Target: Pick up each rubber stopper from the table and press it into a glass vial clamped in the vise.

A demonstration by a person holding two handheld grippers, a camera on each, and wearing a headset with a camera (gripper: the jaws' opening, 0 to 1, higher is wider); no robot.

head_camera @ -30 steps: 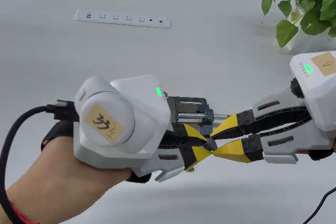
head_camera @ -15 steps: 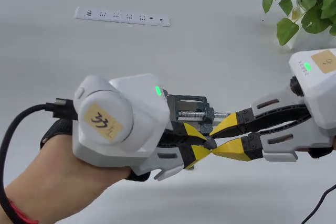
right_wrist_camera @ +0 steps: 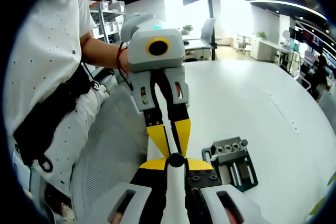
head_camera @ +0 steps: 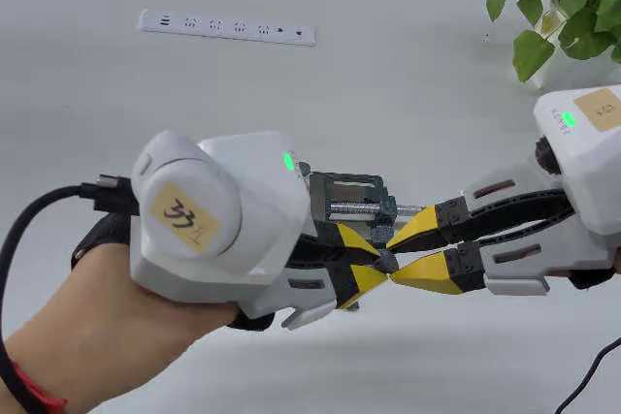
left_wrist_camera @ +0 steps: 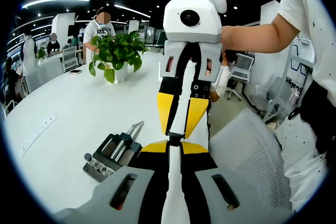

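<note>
While held tip to tip above the table [head_camera: 291, 94], found closed on one dark rubber stopper [right_wrist_camera: 176, 160] from opposite sides: left gripper [head_camera: 375, 261] and right gripper [head_camera: 400, 261] alike, jaws drawn to narrow points. Cannot tell which of the two bears the load. Judged as a regrasp or handover in the air, ahead of any pressing. Next calls for releasing one grip, carrying the stopper to the vise [left_wrist_camera: 113, 156] close by, and lining up squarely over a glass vial [left_wrist_camera: 98, 166] before pushing straight down. Noted as obscured: vise half covered by the left gripper's housing in the head view. Stopper's shape and orientation too small to read. Vial mouths tiny in both gripper views, so open or already plugged not determinable.
</note>
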